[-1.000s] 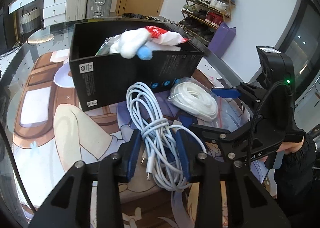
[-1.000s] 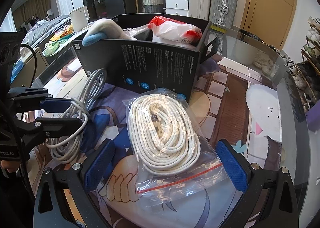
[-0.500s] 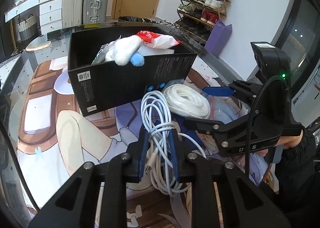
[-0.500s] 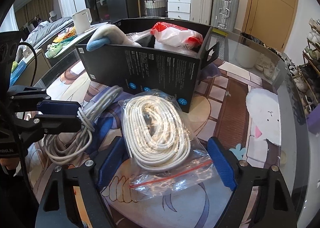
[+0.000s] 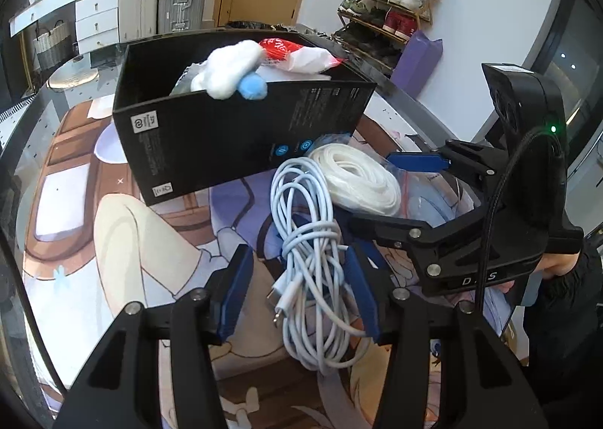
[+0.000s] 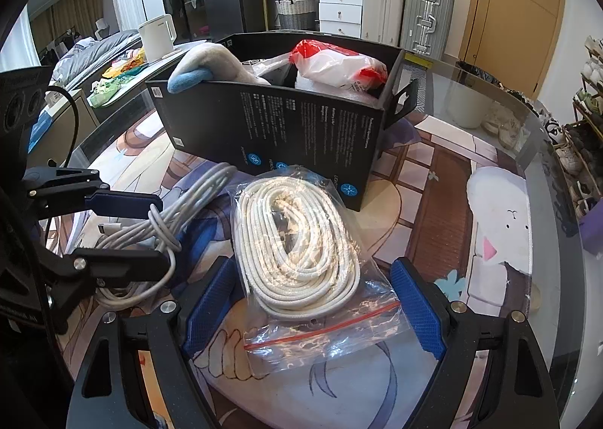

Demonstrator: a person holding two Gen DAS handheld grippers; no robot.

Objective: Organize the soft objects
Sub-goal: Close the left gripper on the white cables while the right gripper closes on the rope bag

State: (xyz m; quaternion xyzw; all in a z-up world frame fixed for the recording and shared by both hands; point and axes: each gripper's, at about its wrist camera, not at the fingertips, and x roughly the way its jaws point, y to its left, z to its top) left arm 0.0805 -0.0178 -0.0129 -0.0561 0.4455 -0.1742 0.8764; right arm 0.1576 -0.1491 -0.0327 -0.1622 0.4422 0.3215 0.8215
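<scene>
The cable [image 5: 312,259] is straddled by the left tool [image 5: 297,289], its jaws opening, long axis toward the box [image 5: 211,142]. The rope bag [image 6: 301,255] lies loose between the right tool's [image 6: 312,304] wide jaws.

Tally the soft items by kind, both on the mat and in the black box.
Cable bundles: 2, the loose white charging cable and the bagged white cord.
Plush toys: 1.
Red-and-white plastic bags: 1.
Total: 4

I can't read the small white print on the black cardboard box [image 6: 286,127] — too fine; its floor stays hidden under the white-and-red plastic bag [image 6: 339,67].
</scene>
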